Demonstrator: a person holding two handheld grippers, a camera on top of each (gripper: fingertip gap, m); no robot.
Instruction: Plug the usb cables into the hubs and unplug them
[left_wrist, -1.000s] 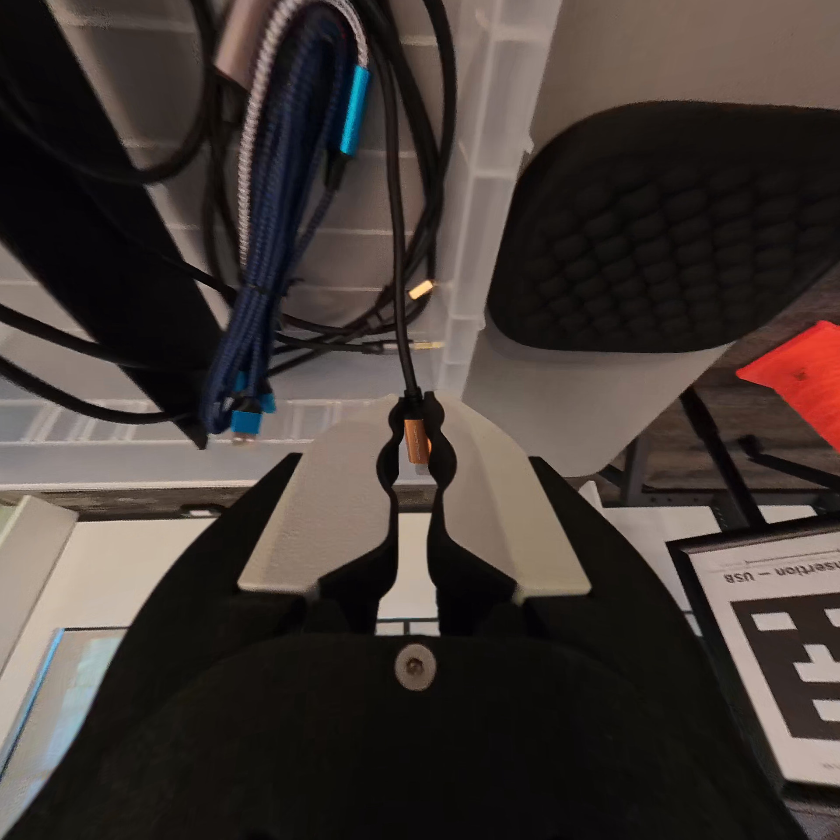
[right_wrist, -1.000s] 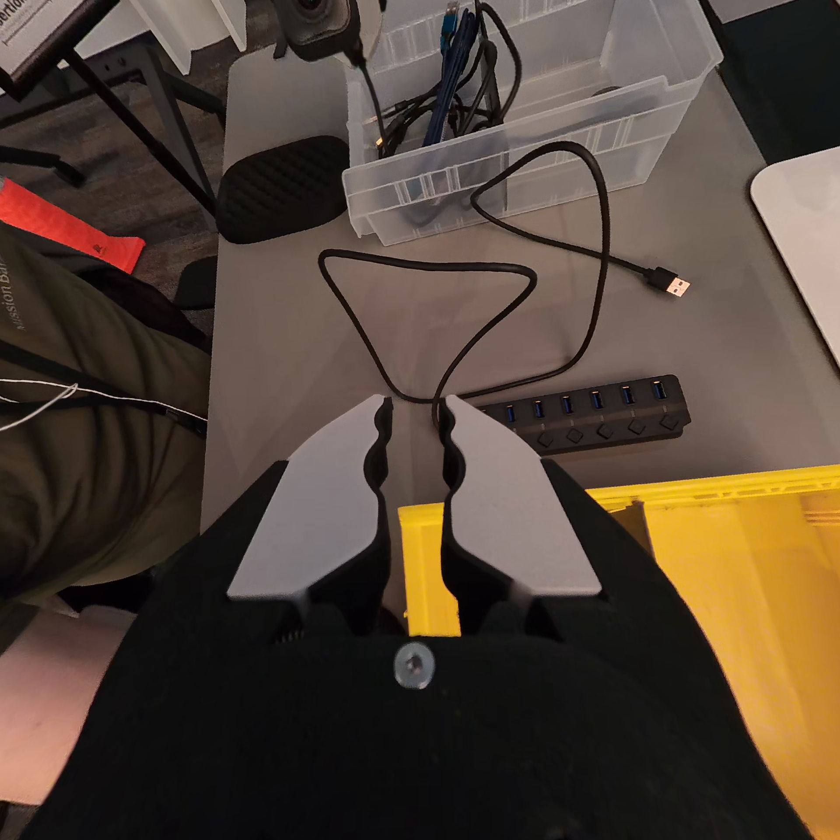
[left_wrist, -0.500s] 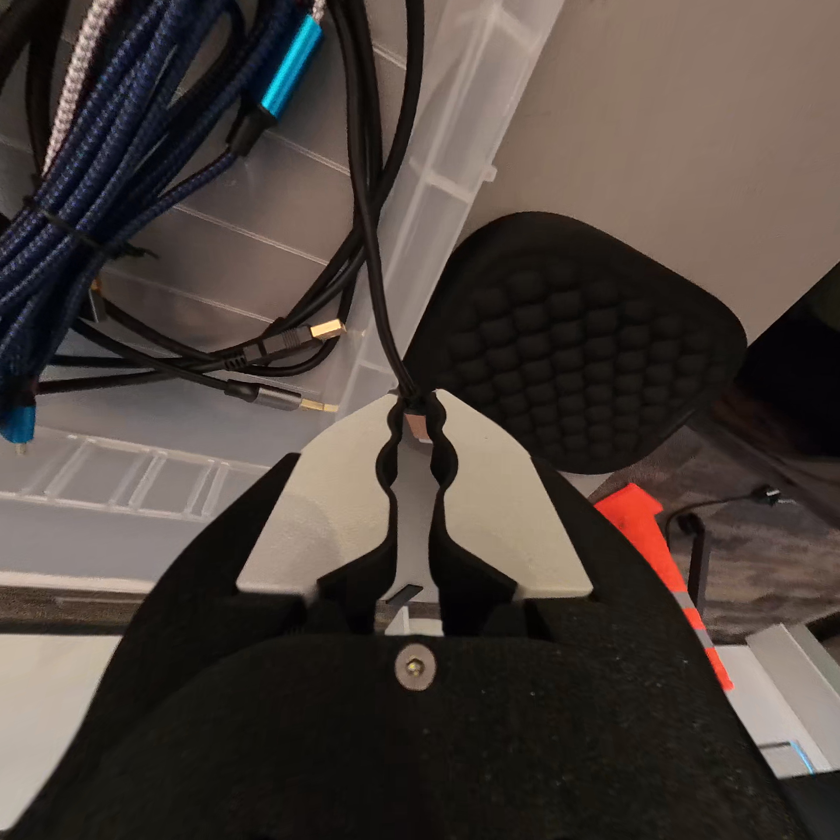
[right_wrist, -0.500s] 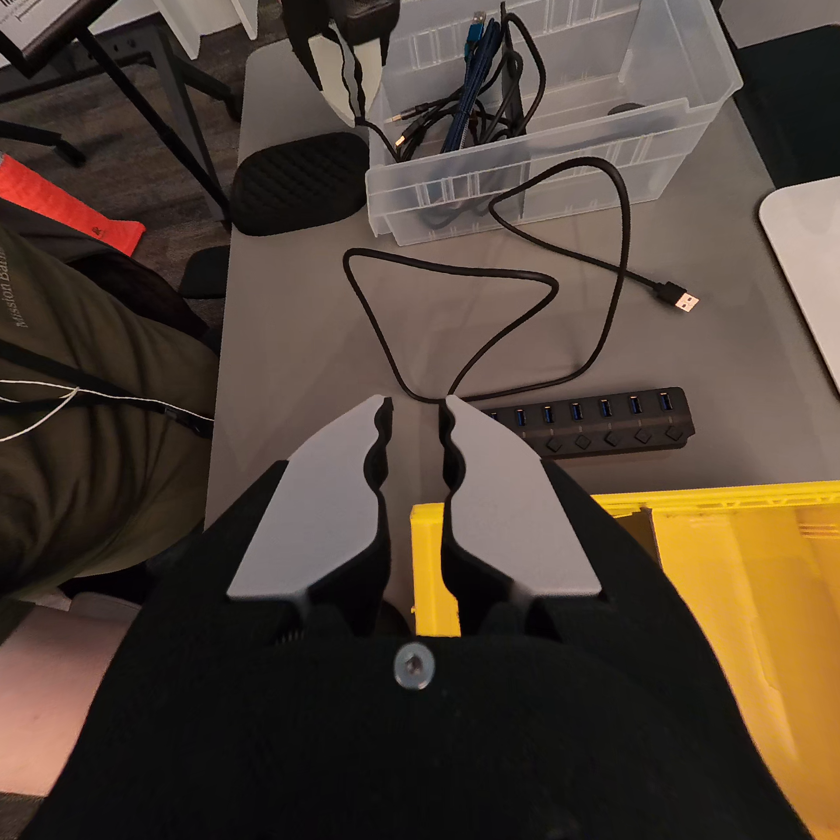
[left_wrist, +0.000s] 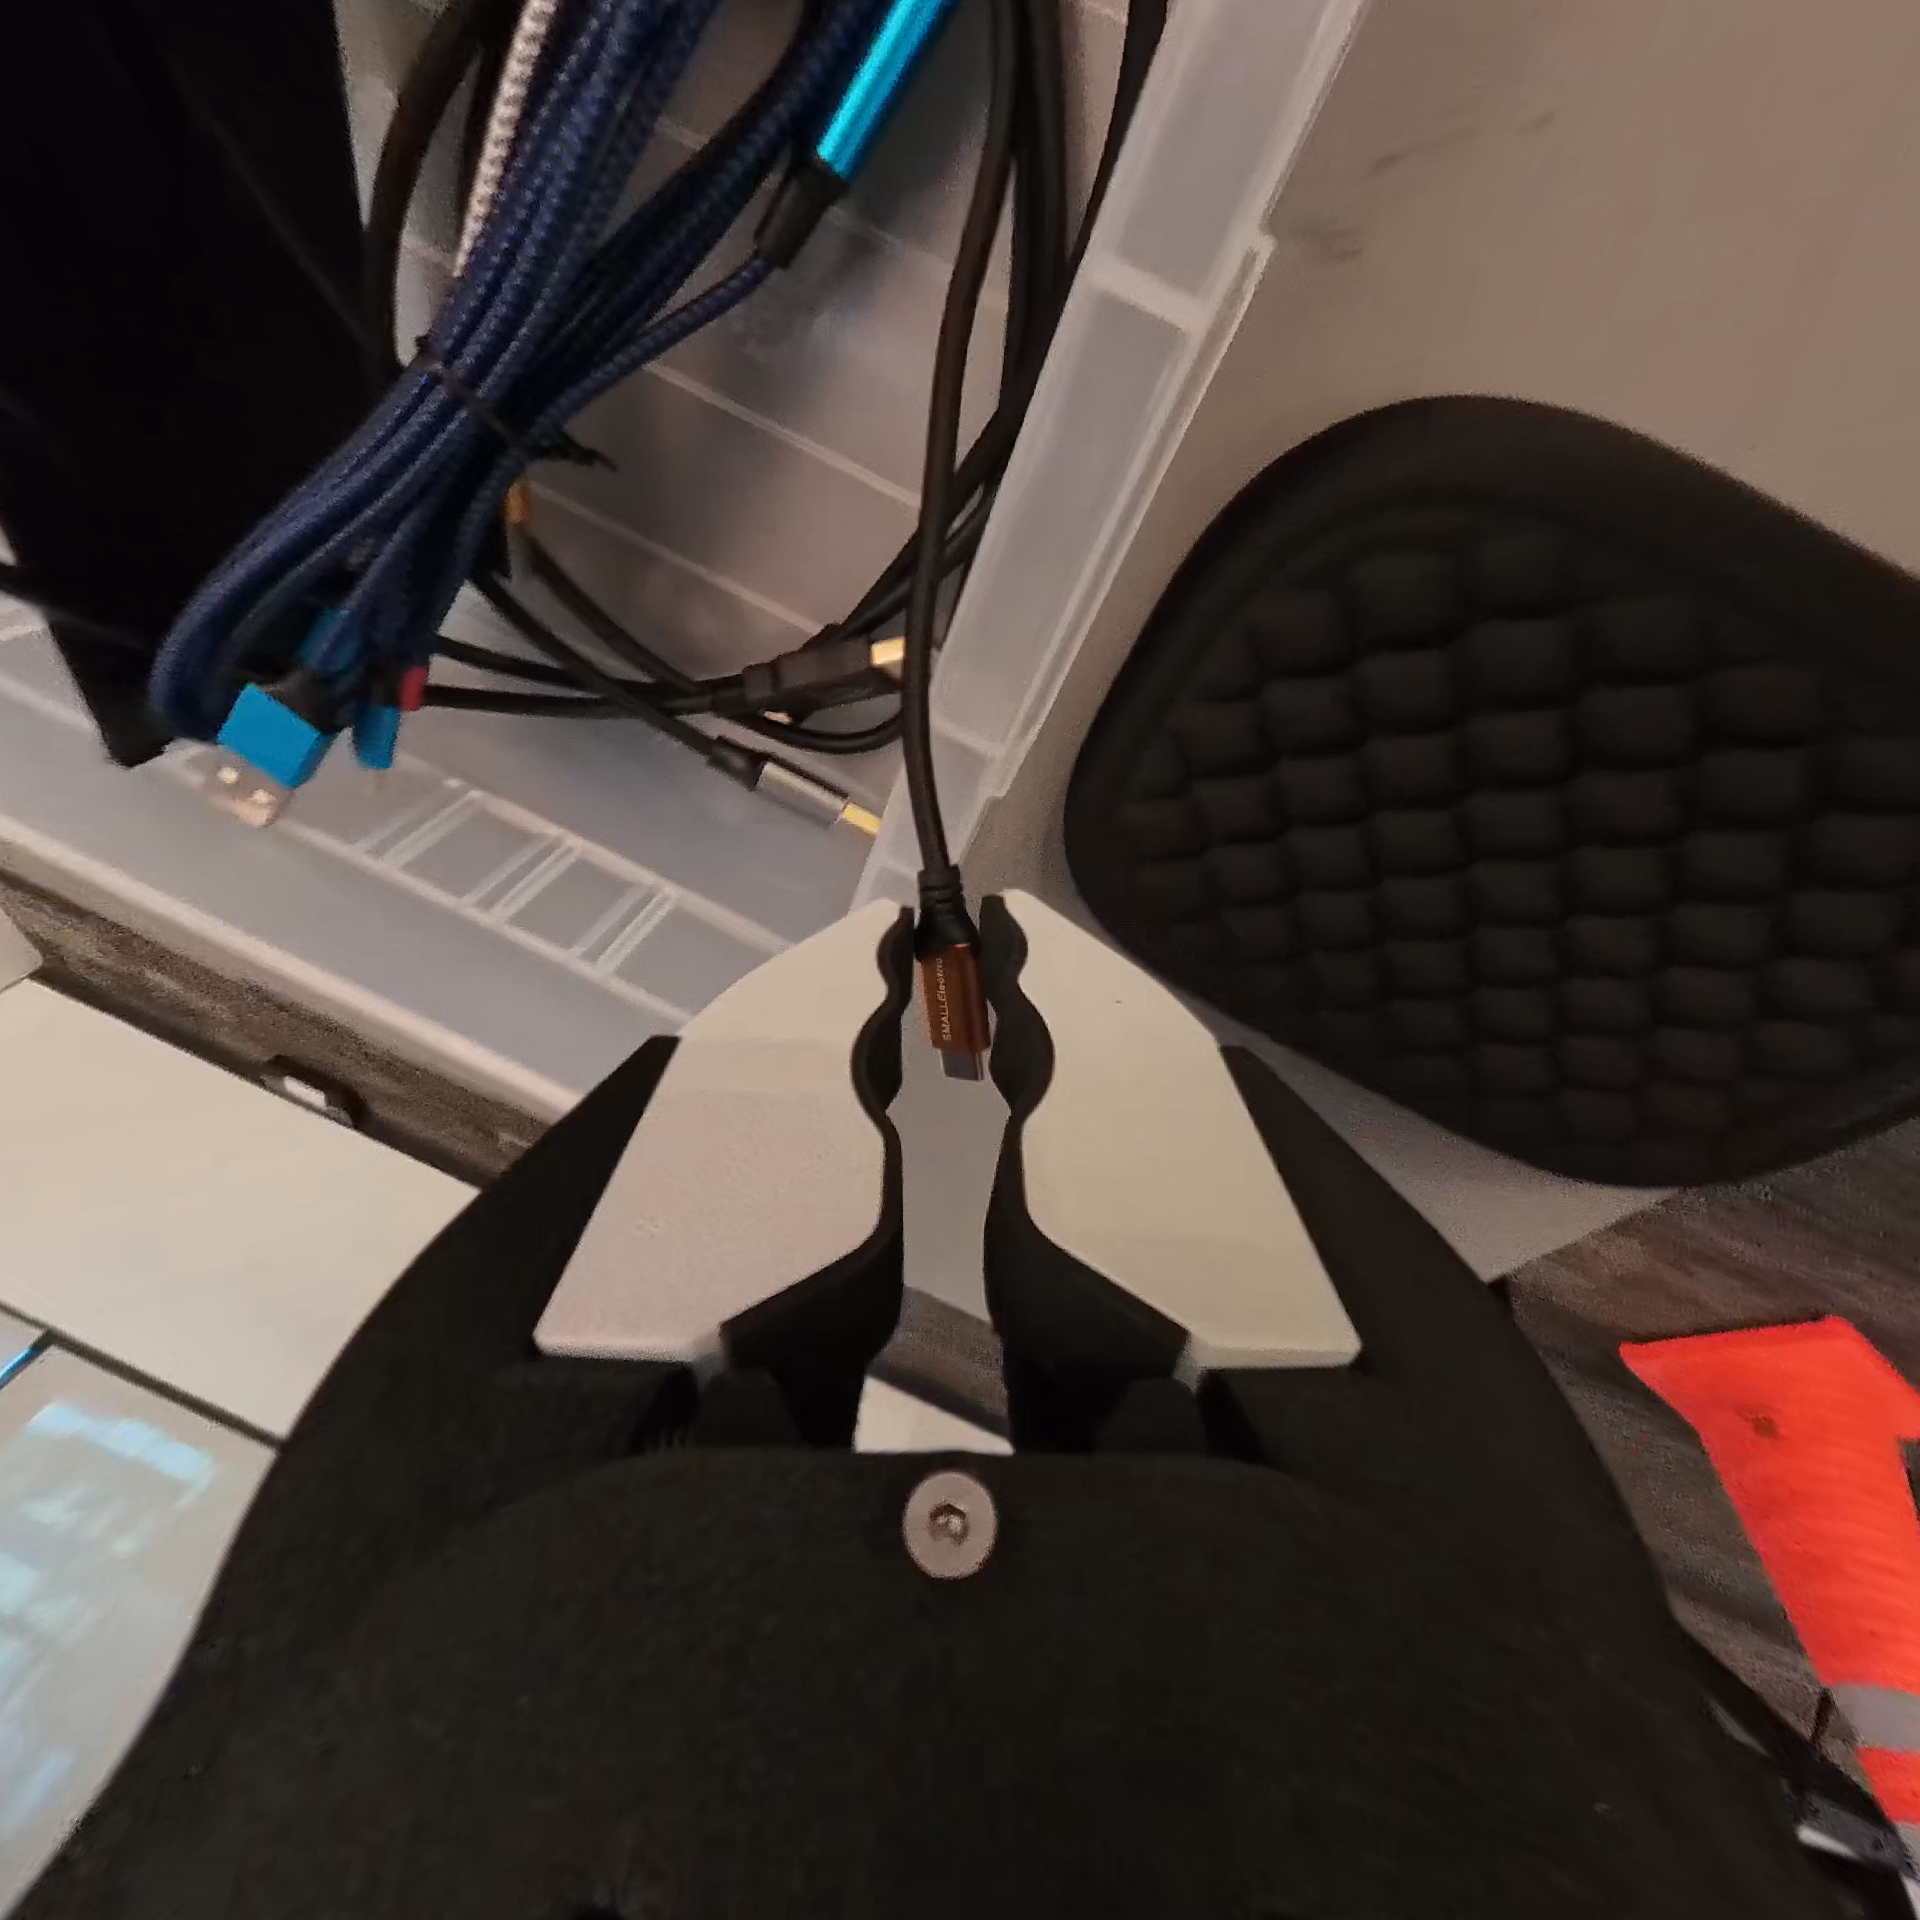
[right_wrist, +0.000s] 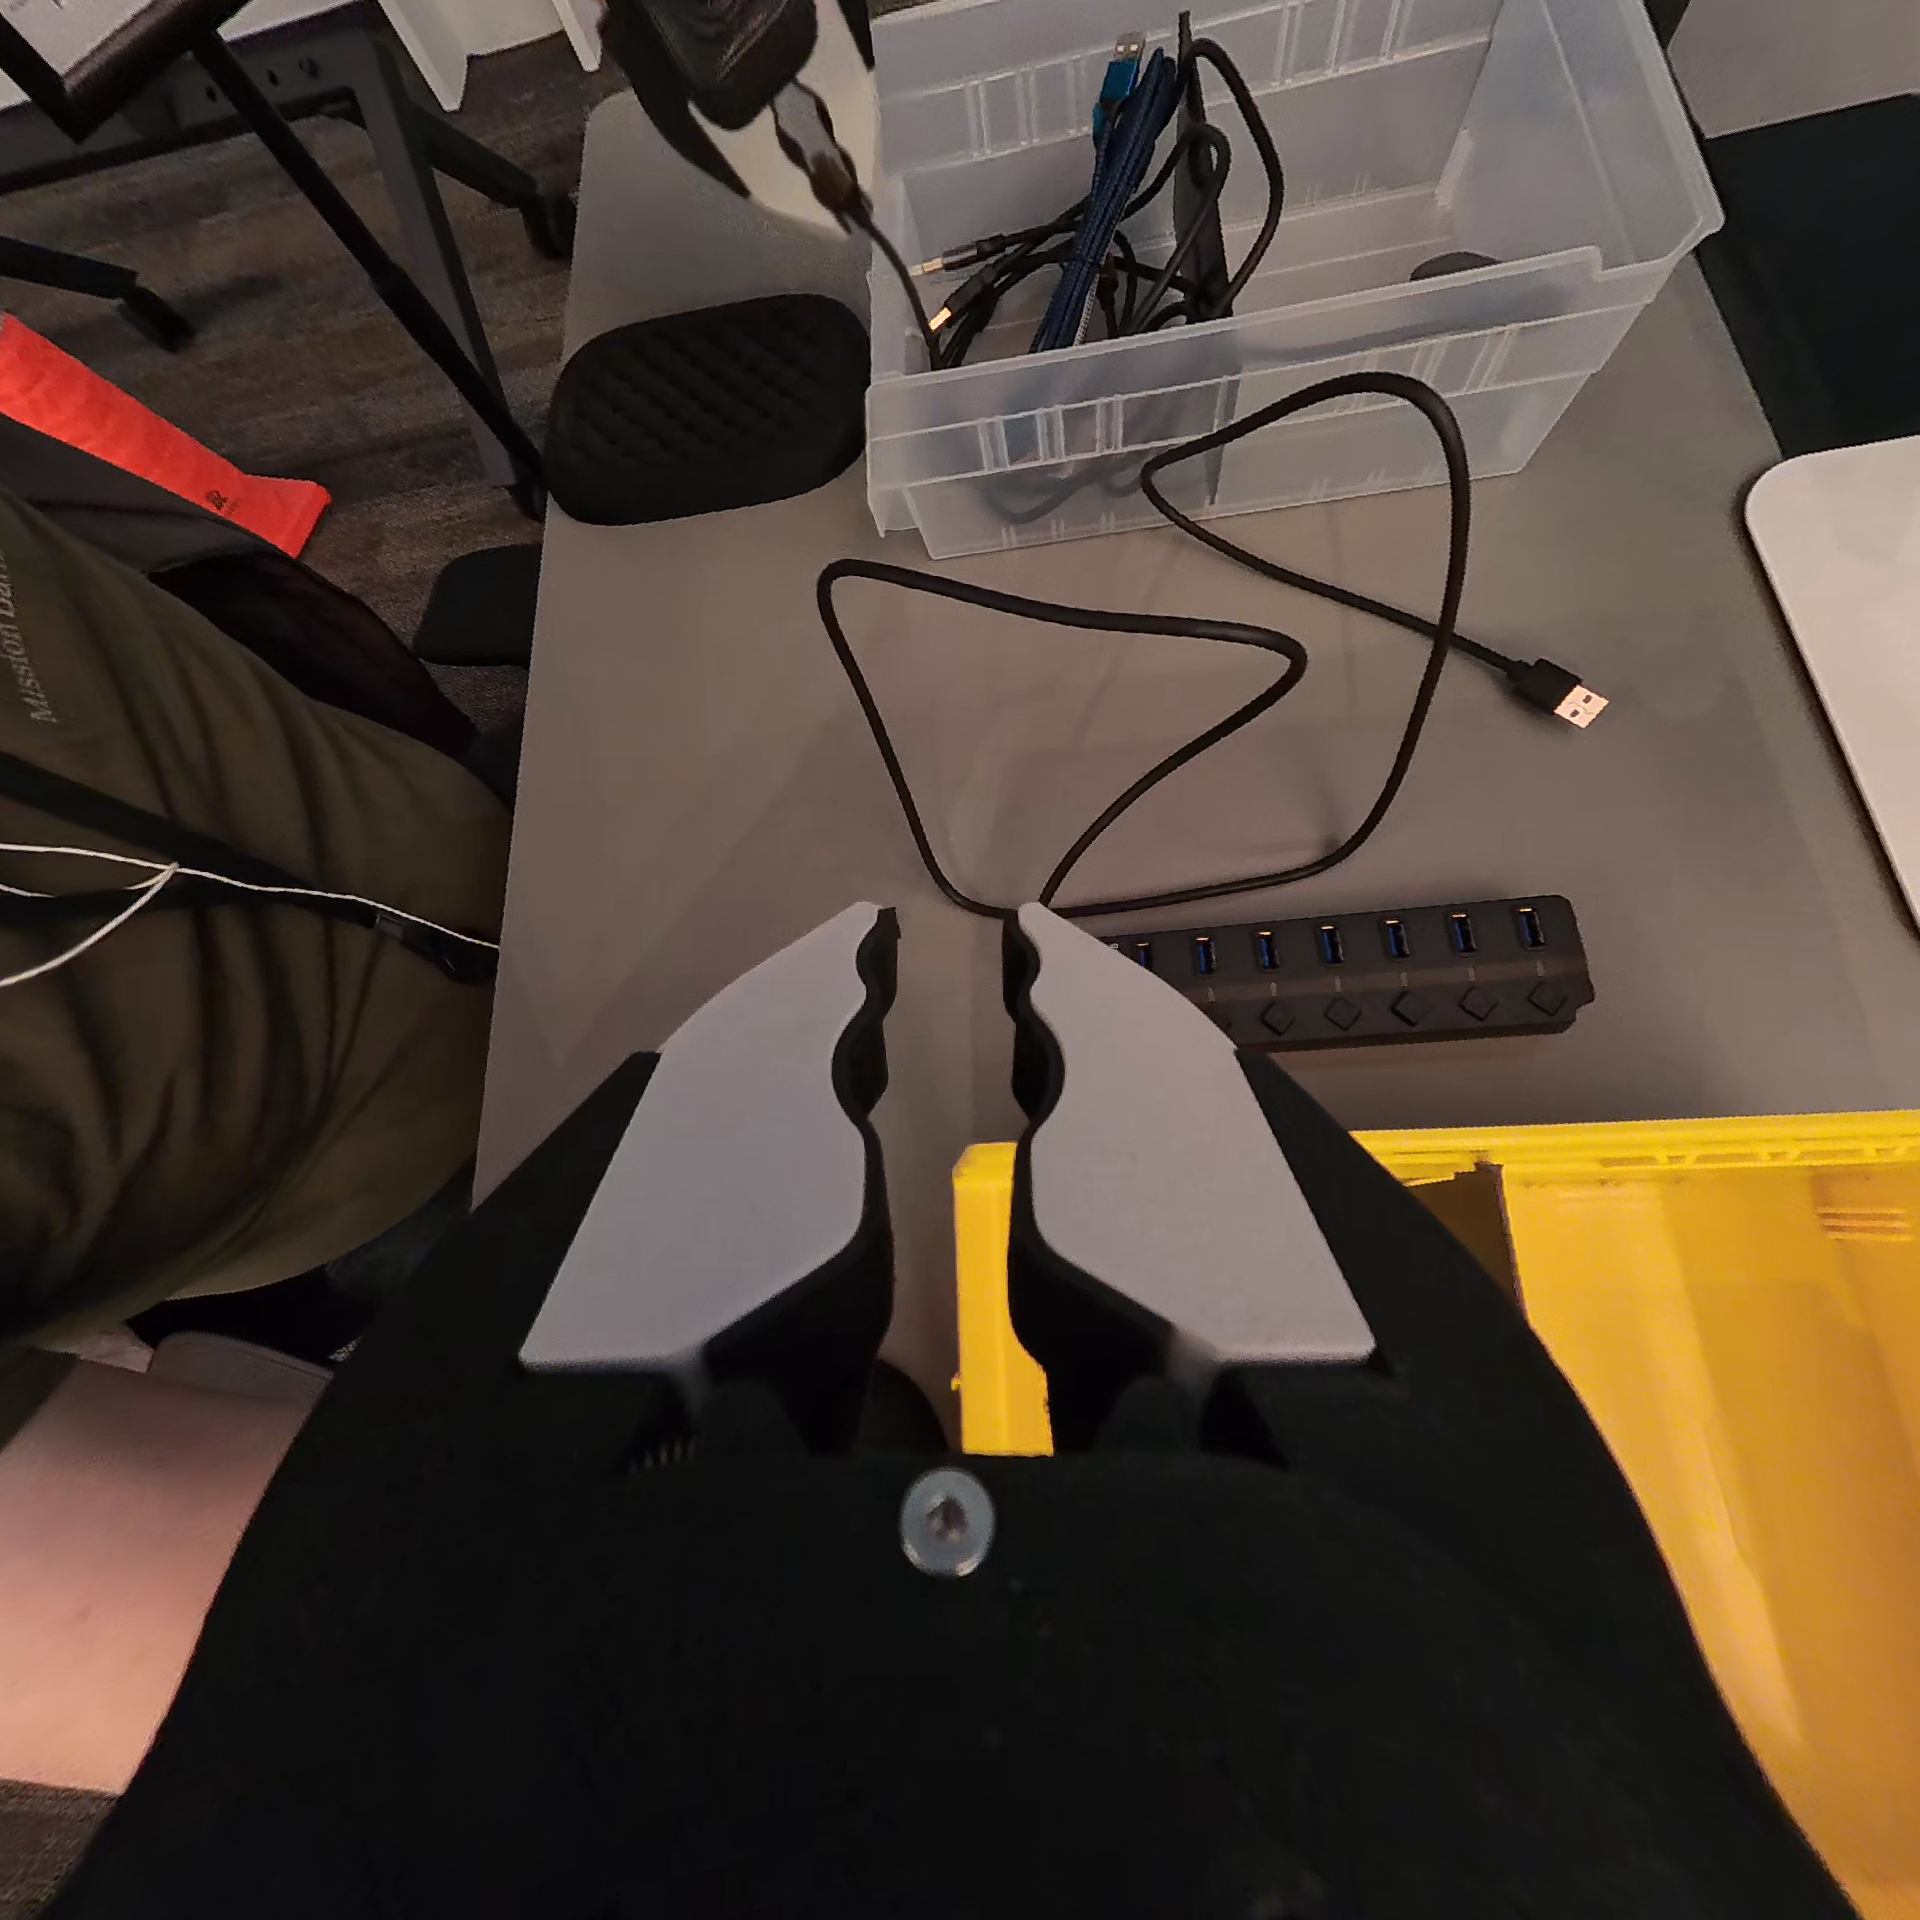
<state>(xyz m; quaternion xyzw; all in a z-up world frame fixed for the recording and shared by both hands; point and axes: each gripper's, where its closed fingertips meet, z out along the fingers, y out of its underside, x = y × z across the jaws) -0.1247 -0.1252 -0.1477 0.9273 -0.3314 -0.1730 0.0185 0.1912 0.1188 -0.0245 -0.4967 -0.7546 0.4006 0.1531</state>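
My left gripper (left_wrist: 948, 920) is shut on the orange-brown plug (left_wrist: 951, 1003) of a thin black usb cable (left_wrist: 940, 540) that trails back into the clear plastic bin (left_wrist: 1081, 416). It also shows in the right wrist view (right_wrist: 821, 166), raised beside the bin (right_wrist: 1558, 312). My right gripper (right_wrist: 948, 920) is open and empty, above the table just left of a black multi-port usb hub (right_wrist: 1382, 971). The hub's own black cable (right_wrist: 1039, 613) loops over the table to a loose plug (right_wrist: 1564, 701).
Blue braided and black cables (left_wrist: 499, 343) lie bundled in the bin. A black textured pad (left_wrist: 1507, 790) sits left of the bin. A yellow crate (right_wrist: 1610, 1351) is close on the right. A person's sleeve (right_wrist: 208, 883) is at the left. A white device (right_wrist: 1849, 623) lies at right. The left gripper's tips are roughly 40 centimeters from the right gripper's. The left gripper is farther from the black multi-port usb hub (right_wrist: 1382, 971), some 40 centimeters, than the right, some 20 centimeters.
My left gripper has swung and lifted back from the bin with the orange-brown plug, drawing its cable out. My right gripper stays open and the scene has shifted slightly.
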